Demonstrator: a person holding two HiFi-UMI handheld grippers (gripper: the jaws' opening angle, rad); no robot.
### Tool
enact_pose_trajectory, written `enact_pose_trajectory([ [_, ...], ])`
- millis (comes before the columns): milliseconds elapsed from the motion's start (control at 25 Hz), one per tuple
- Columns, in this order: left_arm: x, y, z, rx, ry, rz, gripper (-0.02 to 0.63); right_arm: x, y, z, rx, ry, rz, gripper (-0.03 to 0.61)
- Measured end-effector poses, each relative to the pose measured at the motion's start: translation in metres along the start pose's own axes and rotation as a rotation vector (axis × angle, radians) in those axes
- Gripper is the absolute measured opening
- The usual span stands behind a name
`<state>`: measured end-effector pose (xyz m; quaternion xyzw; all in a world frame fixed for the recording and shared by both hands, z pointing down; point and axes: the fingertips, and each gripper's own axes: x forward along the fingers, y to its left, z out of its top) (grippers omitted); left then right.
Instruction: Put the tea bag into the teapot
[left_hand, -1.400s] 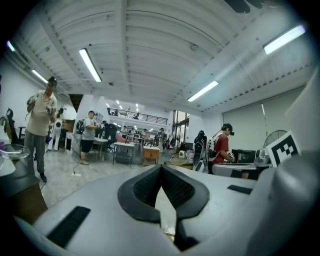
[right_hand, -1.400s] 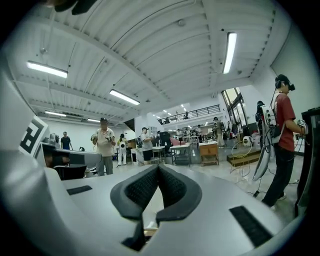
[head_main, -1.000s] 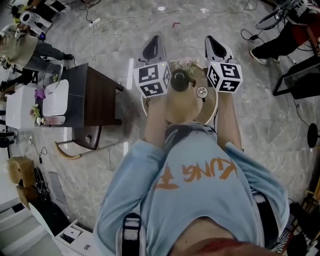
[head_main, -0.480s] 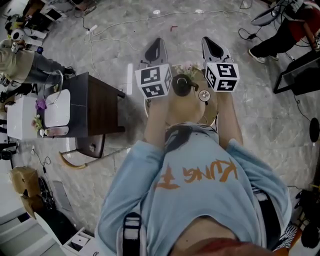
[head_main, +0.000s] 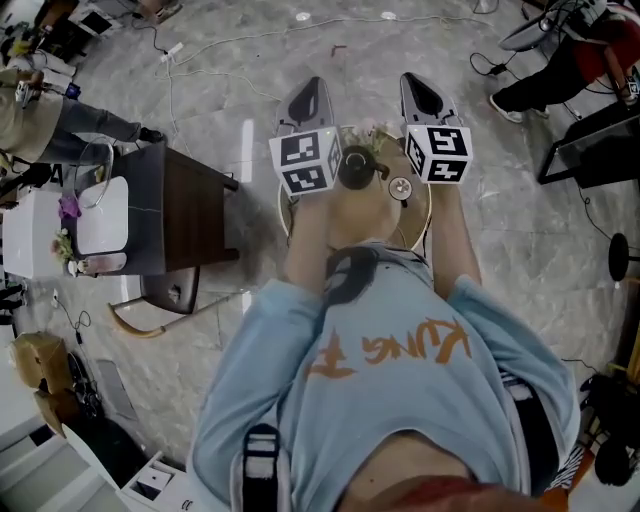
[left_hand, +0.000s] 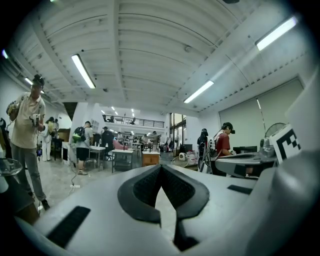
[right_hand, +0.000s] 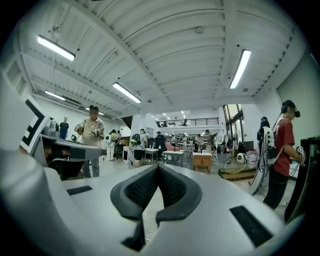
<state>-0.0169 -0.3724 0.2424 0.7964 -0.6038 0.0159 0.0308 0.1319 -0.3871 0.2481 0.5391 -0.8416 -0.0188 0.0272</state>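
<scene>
In the head view a dark teapot (head_main: 356, 167) stands on a small round wooden table (head_main: 350, 220), and its lid (head_main: 402, 185) lies to its right. I see no tea bag in any view. My left gripper (head_main: 311, 86) is held left of the teapot and my right gripper (head_main: 414, 82) right of it, both pointing away from me over the table's far edge. Both gripper views look out level into a large hall. The left gripper (left_hand: 161, 168) and the right gripper (right_hand: 157, 168) are shut, pads touching at the tips, with nothing between them.
A small bunch of flowers (head_main: 376, 132) sits at the table's far rim. A dark desk (head_main: 185, 205) with a white tray stands to the left, a chair (head_main: 165, 295) beside it. Cables run across the marble floor (head_main: 250, 40). People stand at the left and upper right.
Both grippers keep the same pose beside the teapot. The head view has shifted a little, so the table and desk sit slightly higher and further left.
</scene>
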Motion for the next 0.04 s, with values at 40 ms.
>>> enact_pose_trajectory([
  [40, 0.0016, -0.0011, -0.0008, 0.003, 0.003, -0.003, 0.025, 0.0002, -0.0028, -0.0001, 0.011, -0.001, -0.004, 0.011],
])
